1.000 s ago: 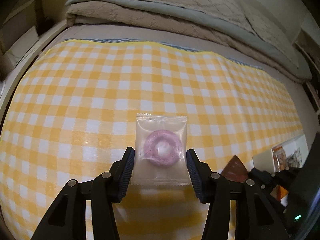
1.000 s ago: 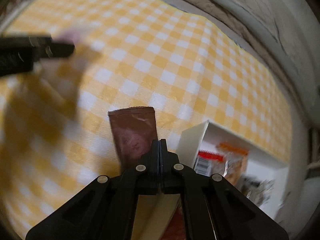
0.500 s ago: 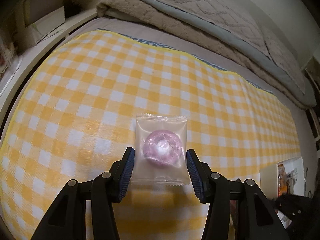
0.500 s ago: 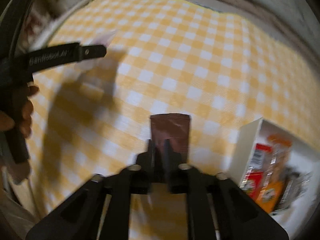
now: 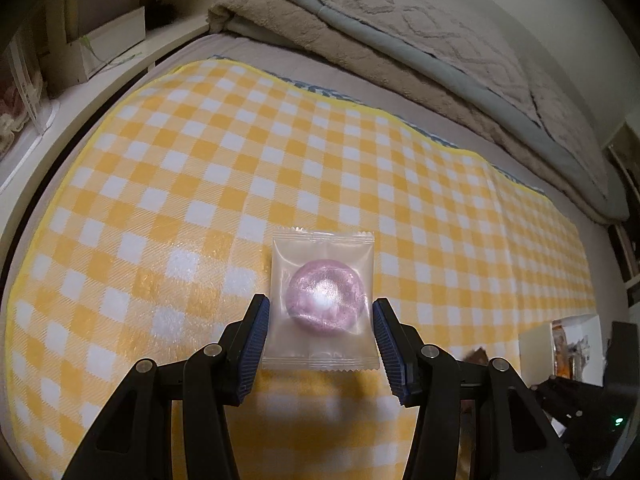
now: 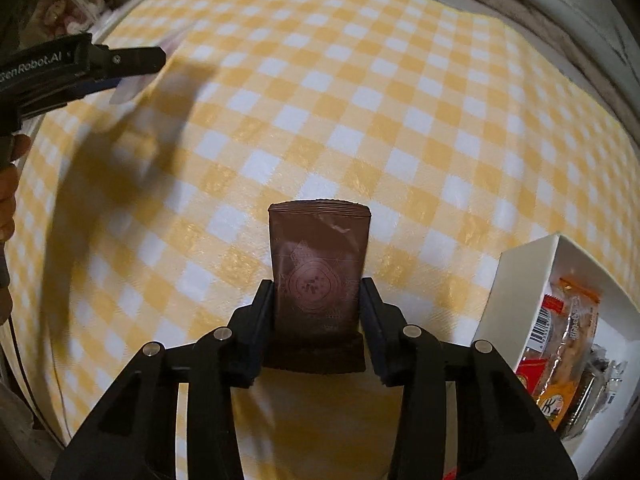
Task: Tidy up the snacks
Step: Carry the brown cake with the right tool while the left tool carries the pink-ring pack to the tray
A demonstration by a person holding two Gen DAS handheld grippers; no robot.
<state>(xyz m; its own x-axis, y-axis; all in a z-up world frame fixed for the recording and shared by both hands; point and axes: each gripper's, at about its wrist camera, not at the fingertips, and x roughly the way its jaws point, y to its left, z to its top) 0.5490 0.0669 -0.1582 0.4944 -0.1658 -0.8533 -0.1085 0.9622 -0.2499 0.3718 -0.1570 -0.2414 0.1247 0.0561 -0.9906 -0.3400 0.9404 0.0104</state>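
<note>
A white box (image 6: 520, 300) sits at the right edge of the yellow-and-white checked cloth (image 6: 320, 100), open at the top, and it holds several wrapped snacks packed side by side: a red packet with a barcode (image 6: 538, 320), an orange-and-clear packet of something biscuit-like (image 6: 576, 320), and darker wrappers lower down that are too crowded to tell apart. In the left wrist view the same box (image 5: 536, 344) shows only as a white wall at the far right, with a sliver of its colourful contents behind it. The right gripper (image 6: 318, 304) points down at the cloth just left of the box, and a brown foil snack packet (image 6: 318, 268) stands between its fingers; the jaws are closing, and their pads appear to lie against the packet's two long sides (the contact itself is hard to judge from this angle). The left gripper (image 5: 320, 320) is clamped on a frosted clear sachet (image 5: 322, 300) with a pink ring-shaped candy inside, the blue pads pressing its left and right edges, and carries it above the cloth, well apart from the box. From the right wrist view that left gripper (image 6: 116, 64) reaches in at the upper left with the pale sachet (image 6: 128, 88) at its tip, a hand (image 6: 8, 176) at the frame's edge behind it. Folded blankets (image 5: 360, 24) lie beyond the cloth.
</note>
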